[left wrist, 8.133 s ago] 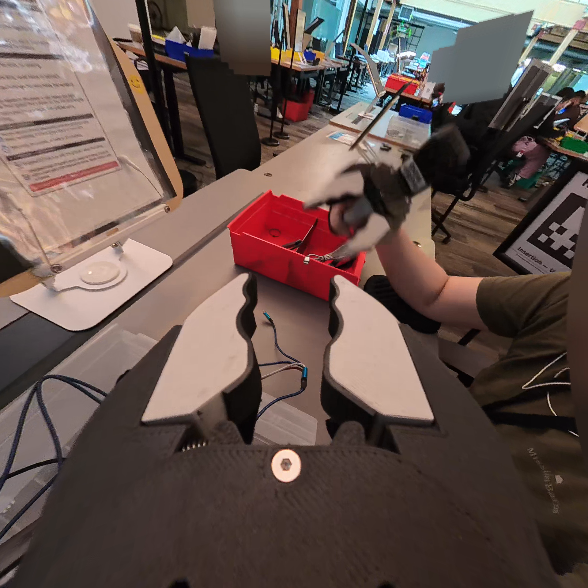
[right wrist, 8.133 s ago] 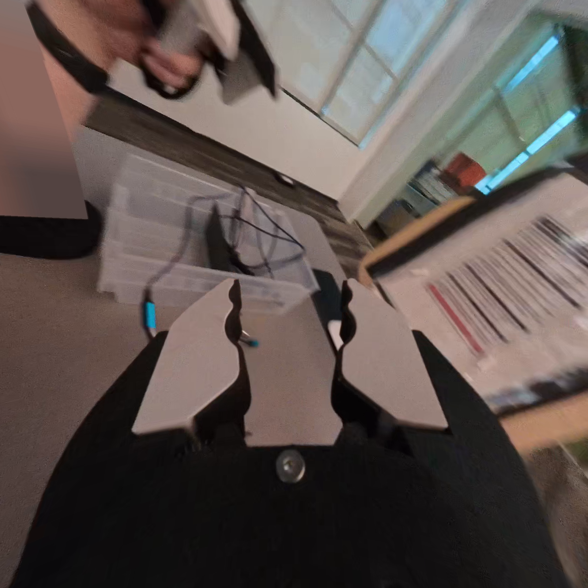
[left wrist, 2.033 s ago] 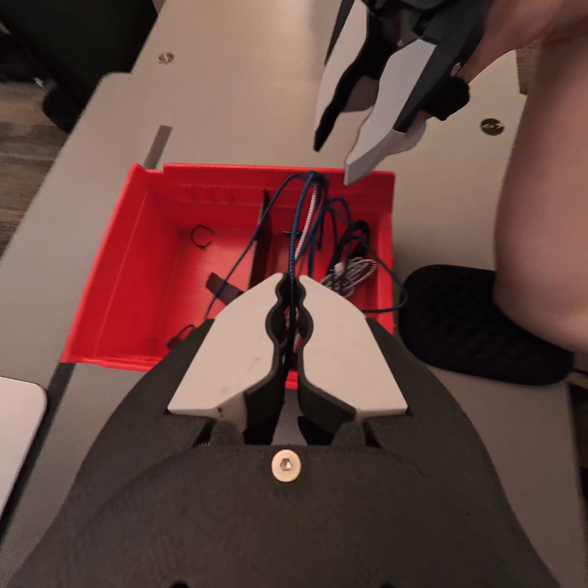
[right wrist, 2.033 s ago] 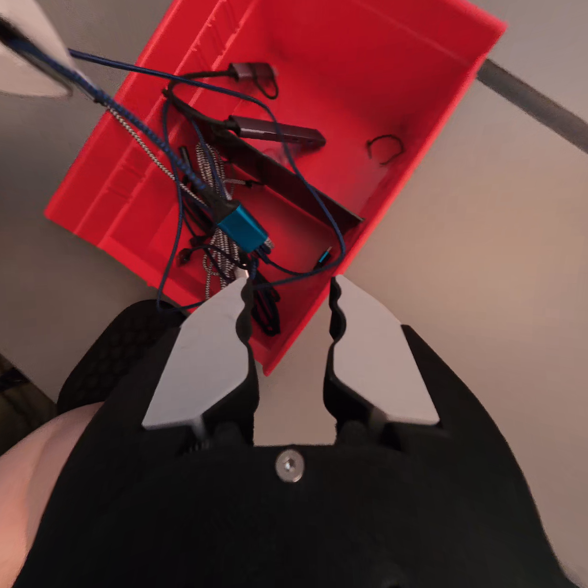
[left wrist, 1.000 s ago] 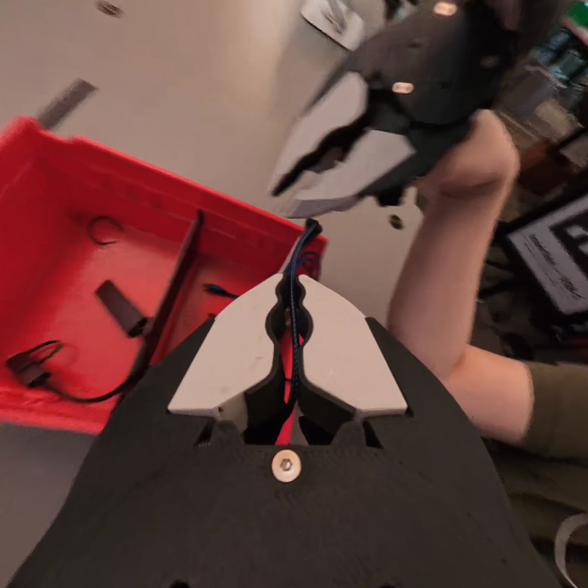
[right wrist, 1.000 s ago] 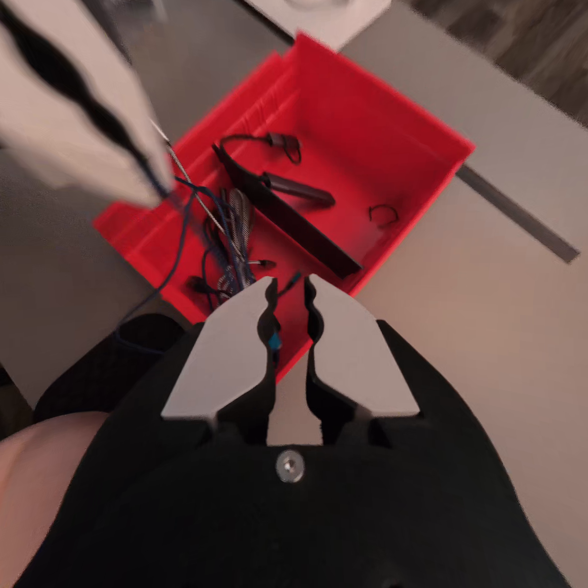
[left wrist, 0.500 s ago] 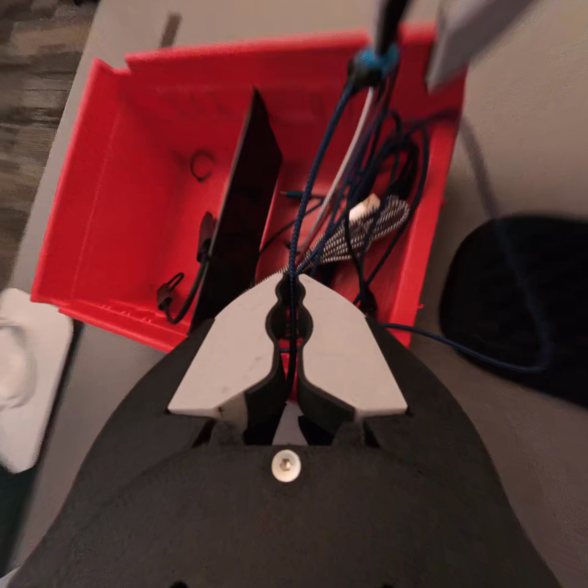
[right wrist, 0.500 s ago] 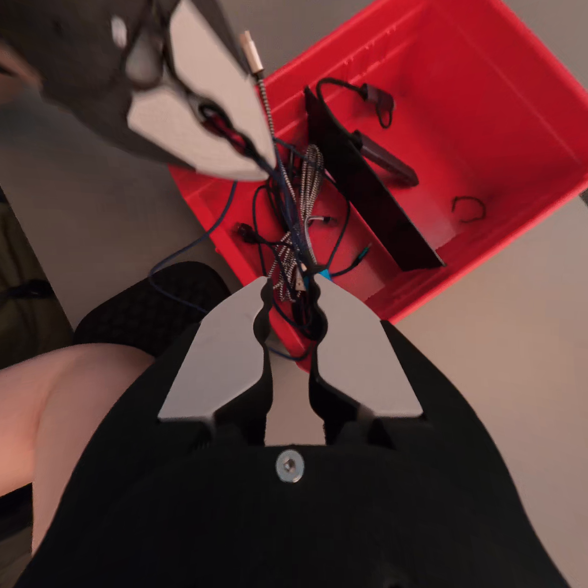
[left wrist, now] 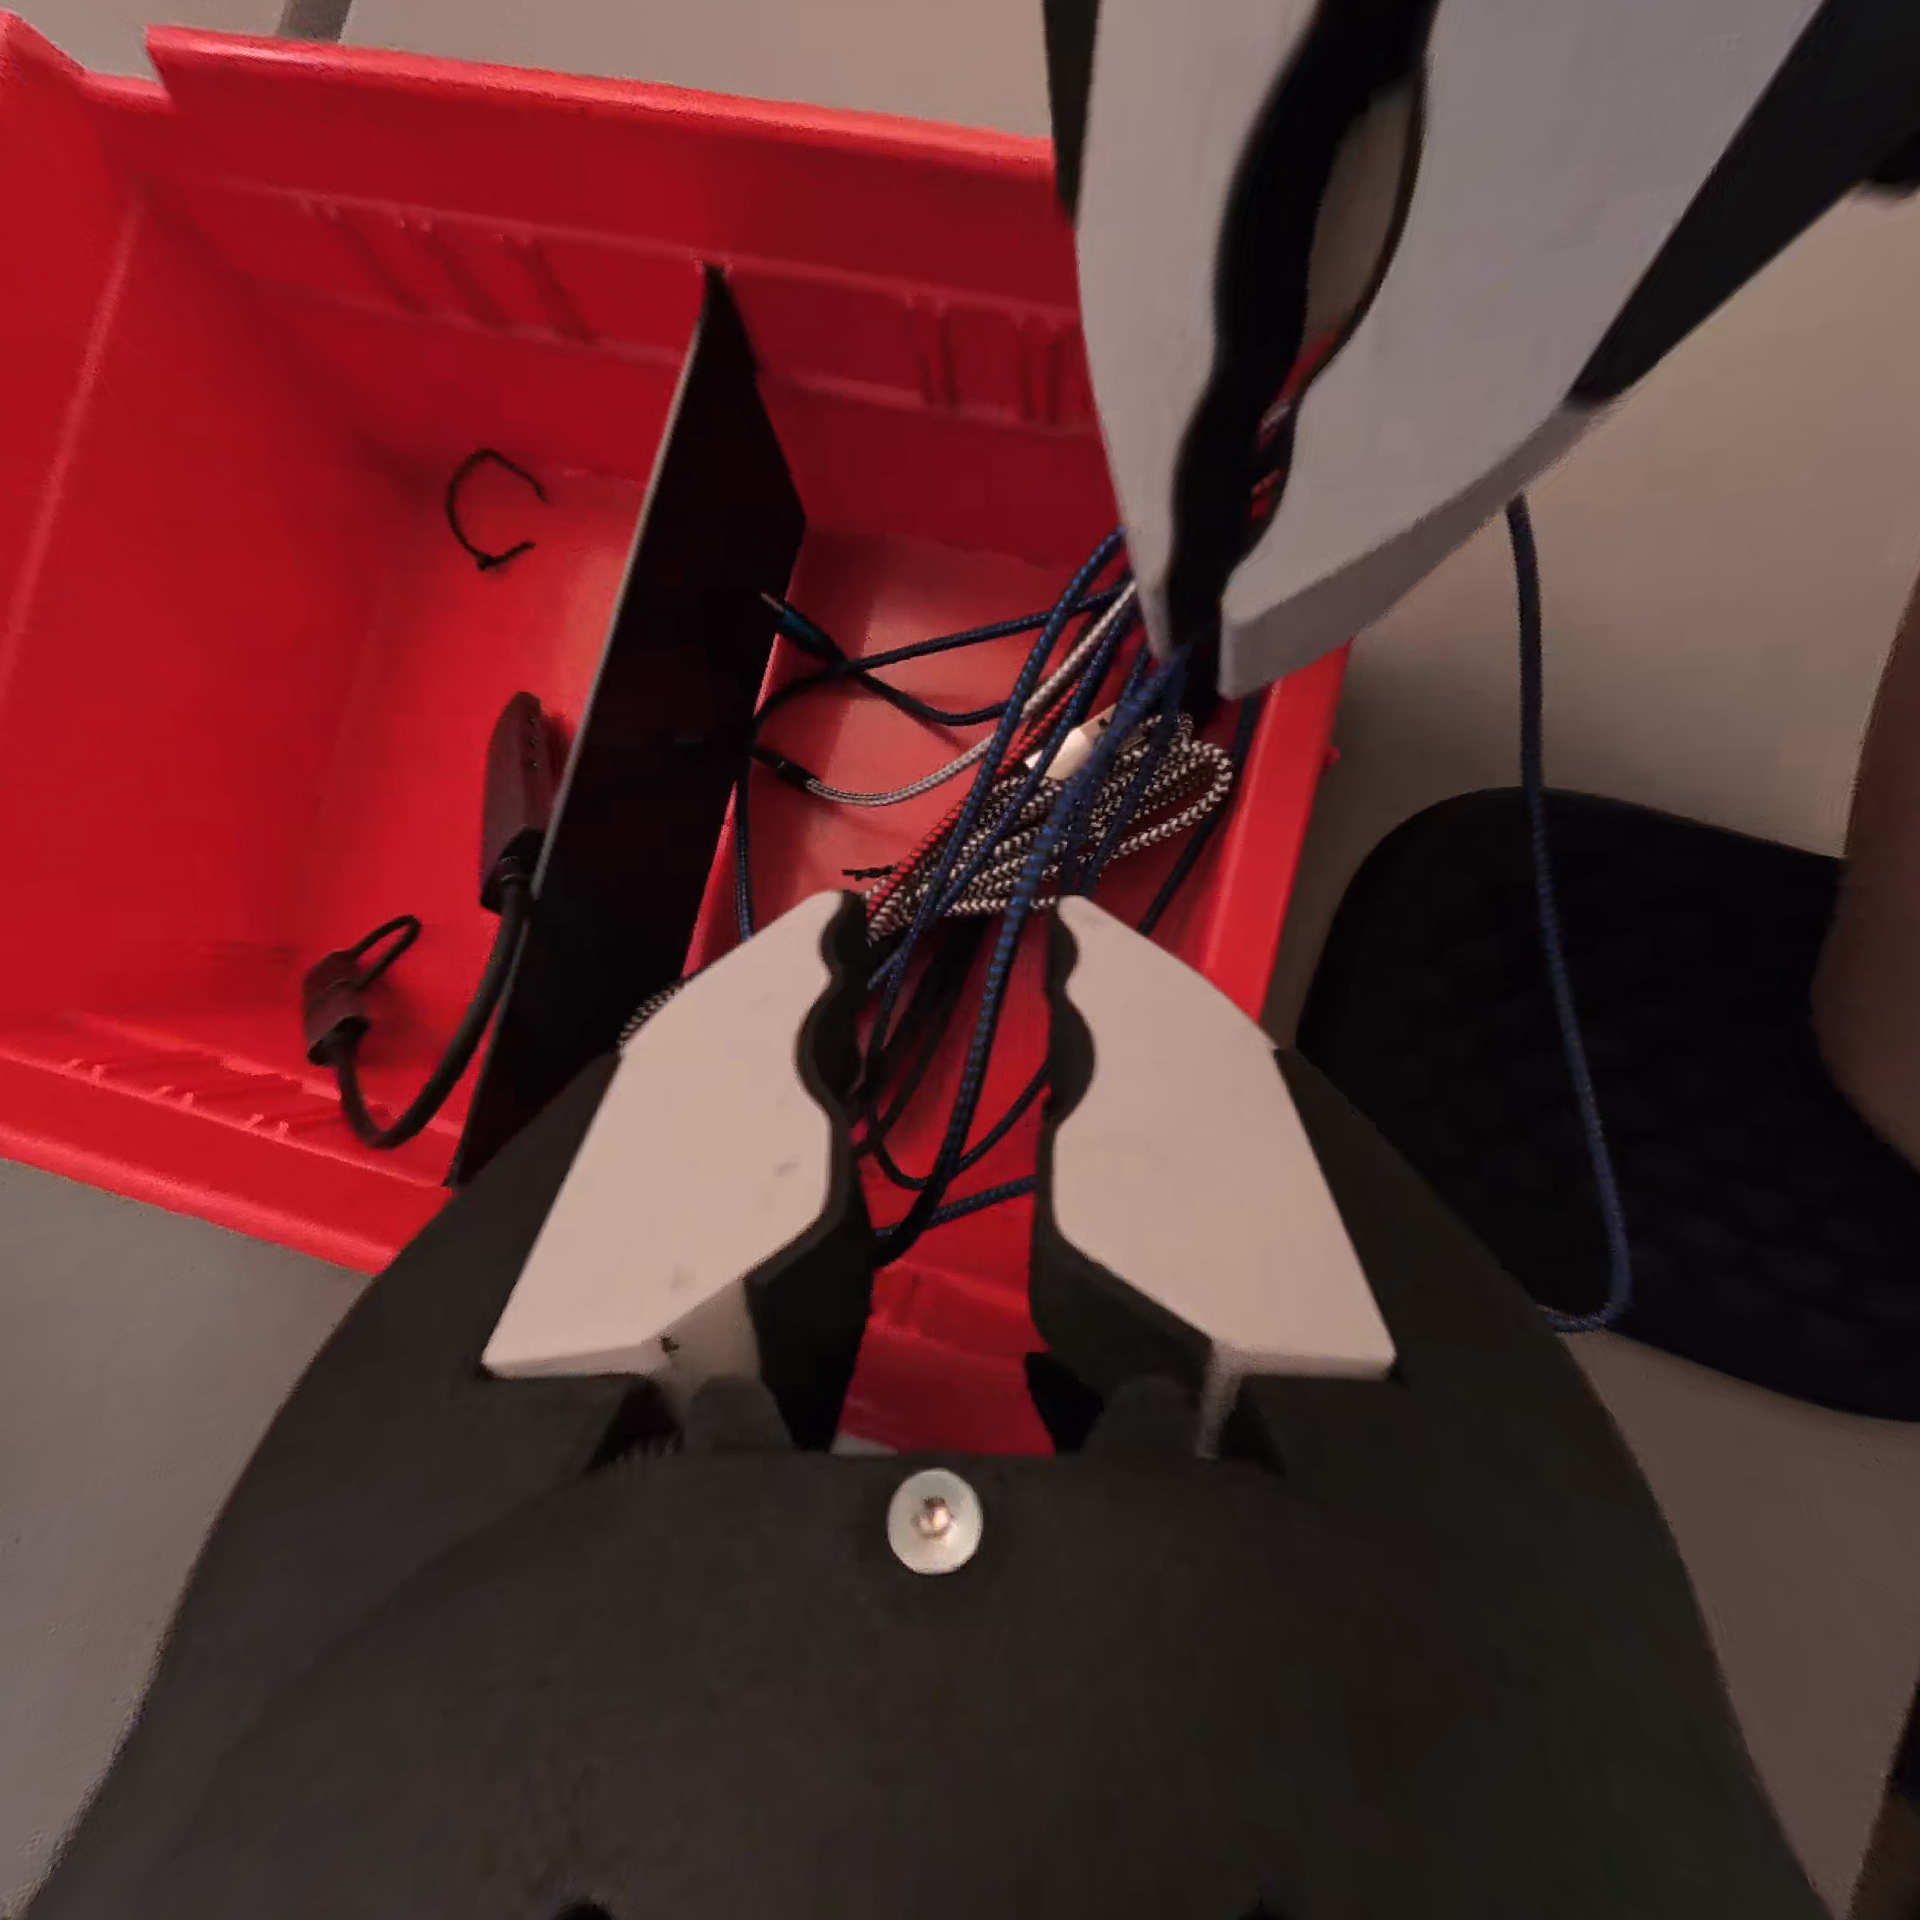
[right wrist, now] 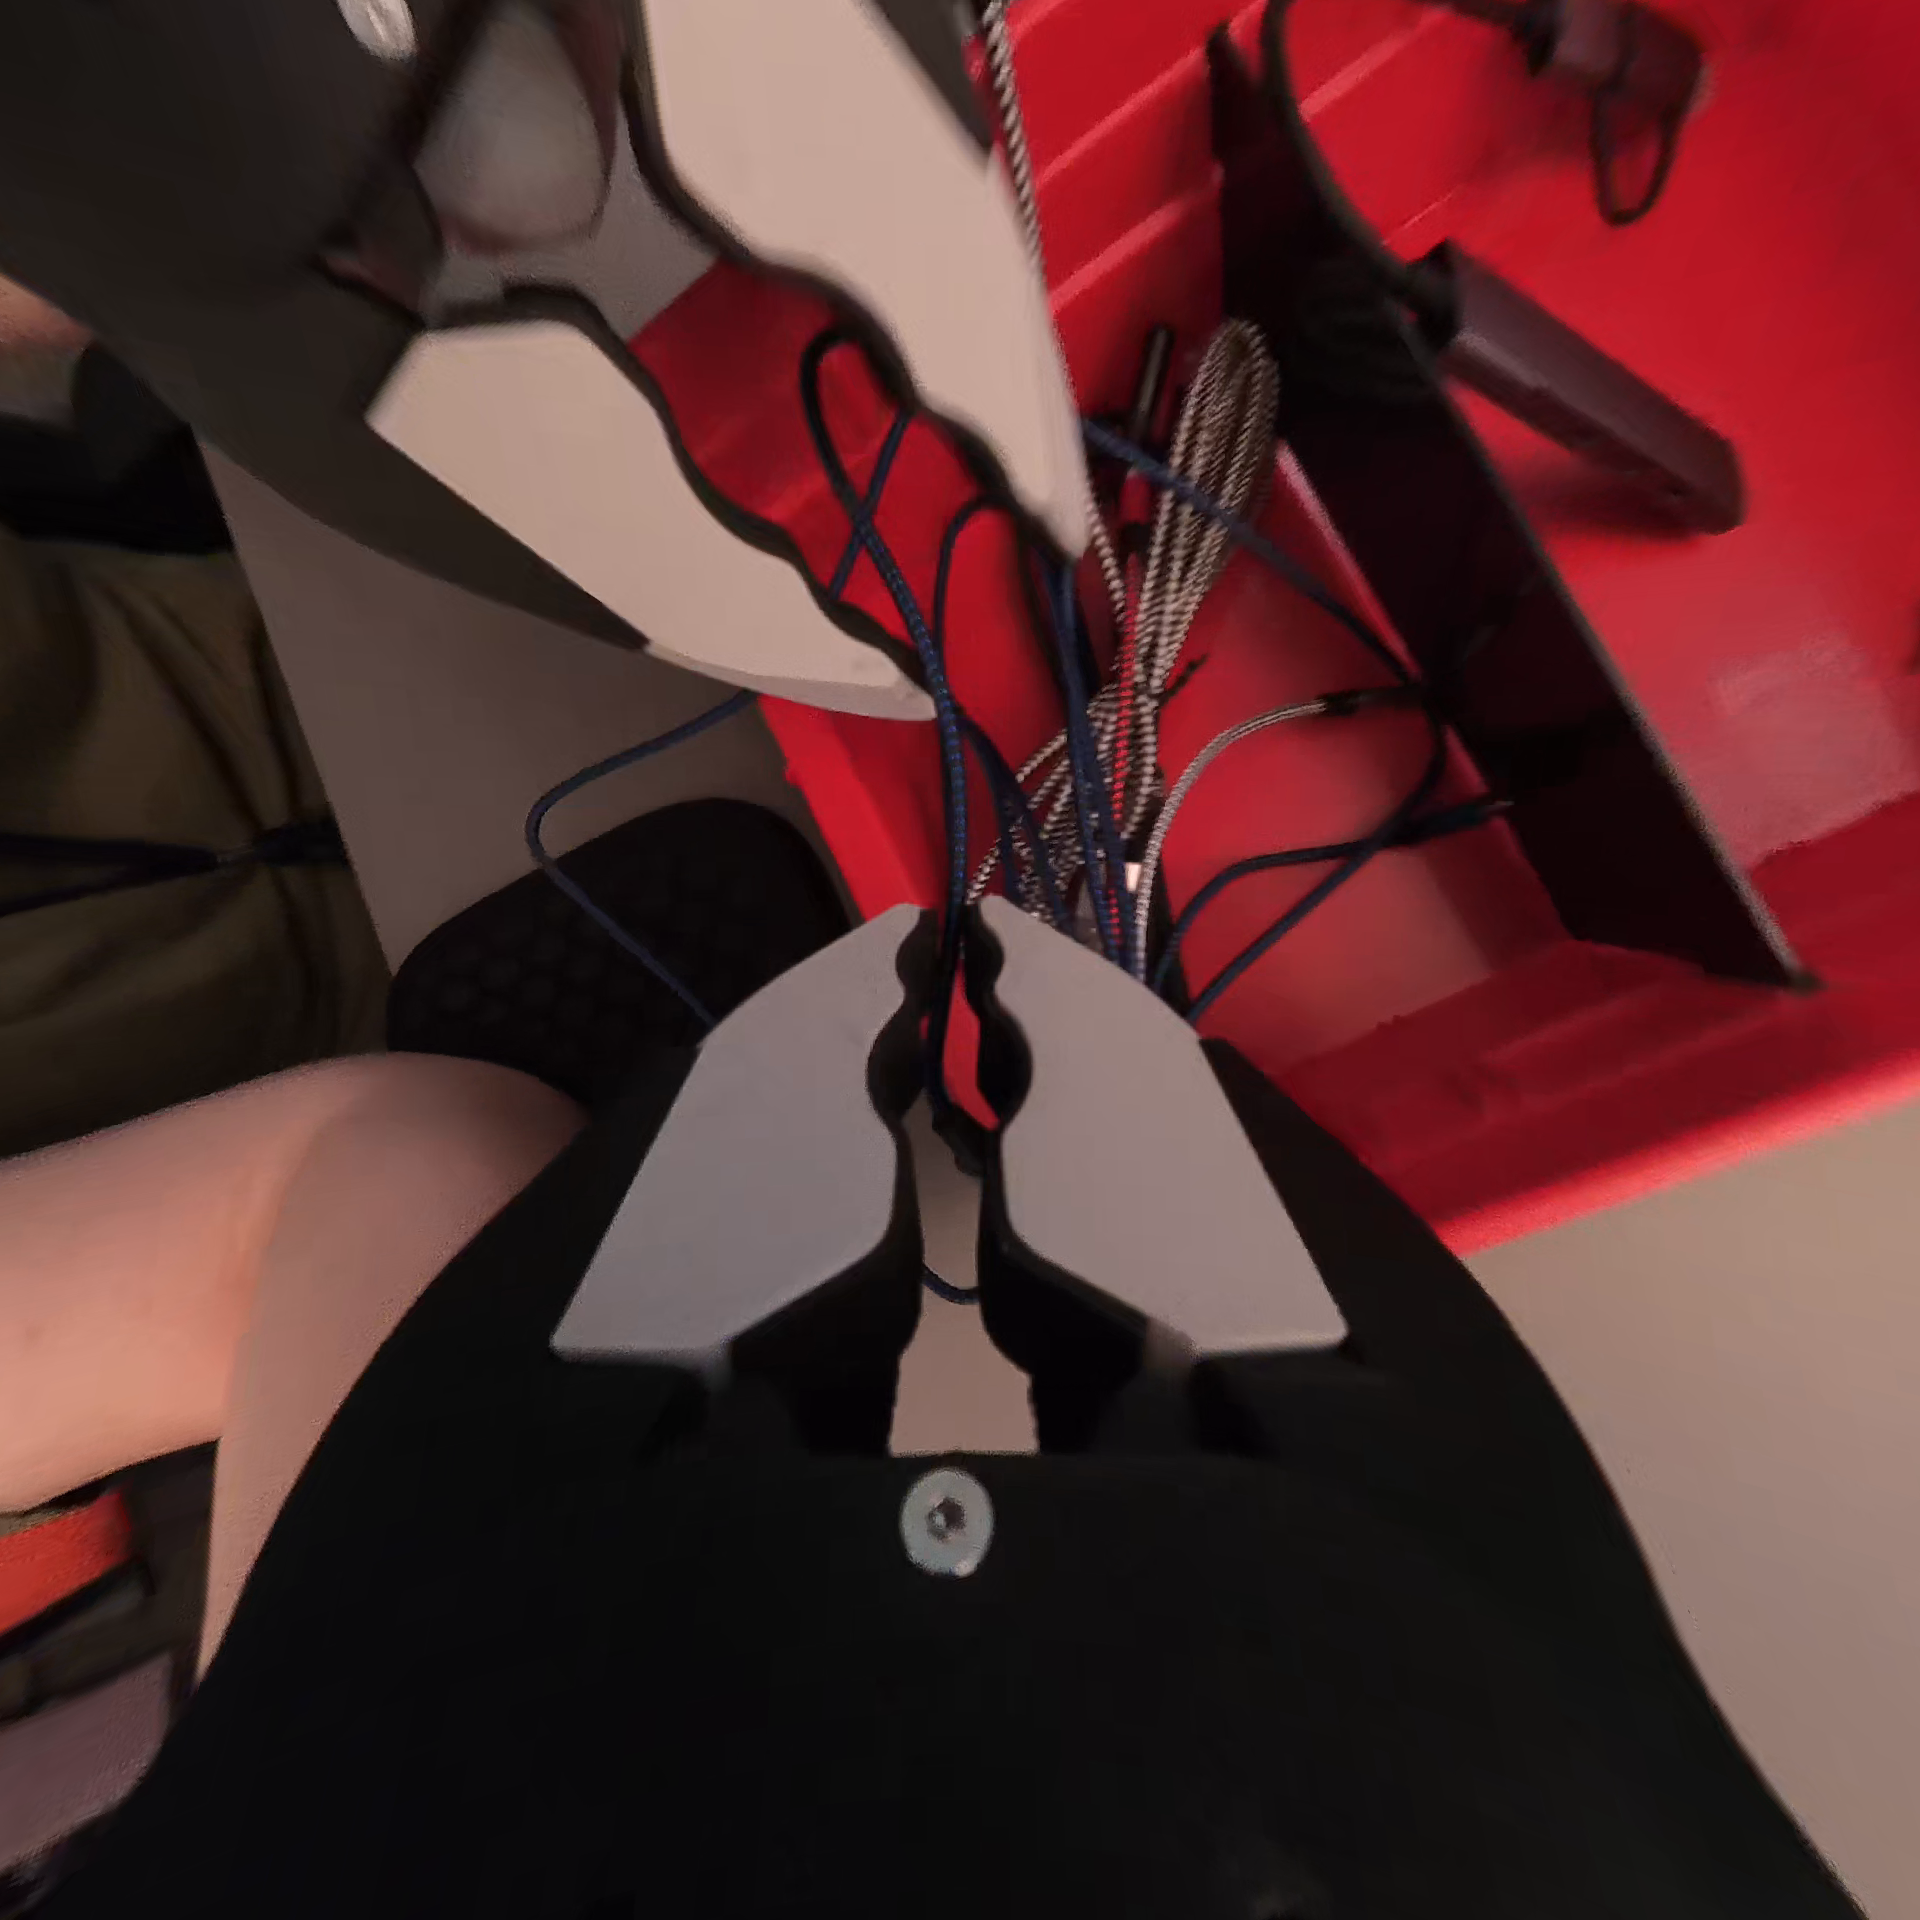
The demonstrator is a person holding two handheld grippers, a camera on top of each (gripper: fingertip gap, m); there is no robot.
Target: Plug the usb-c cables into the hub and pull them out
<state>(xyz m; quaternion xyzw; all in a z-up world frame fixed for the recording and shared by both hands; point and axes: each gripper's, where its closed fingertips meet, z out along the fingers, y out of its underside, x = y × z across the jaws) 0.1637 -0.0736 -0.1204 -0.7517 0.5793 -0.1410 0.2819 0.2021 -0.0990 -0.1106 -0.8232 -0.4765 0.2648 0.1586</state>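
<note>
A red bin has a black divider. The dark hub with its short lead lies in the left compartment; it also shows in the right wrist view. A tangle of blue and black-white braided USB-C cables fills the right compartment. My left gripper is open above that tangle, with loose blue cable strands running through its gap. My right gripper is shut on a blue braided cable, close to the left gripper. In the left wrist view the right gripper hangs over the bin's right wall.
A black padded mat lies on the grey table right of the bin, with a blue cable strand draped over it. A small black tie loop lies in the left compartment. A person's forearm is at the left. Some 5 centimetres of space lies between my two pairs of fingers.
My left gripper has opened and let go of the blue cable. My right gripper has tightened on the blue cable and both grippers have come lower and closer over the bin's right compartment.
</note>
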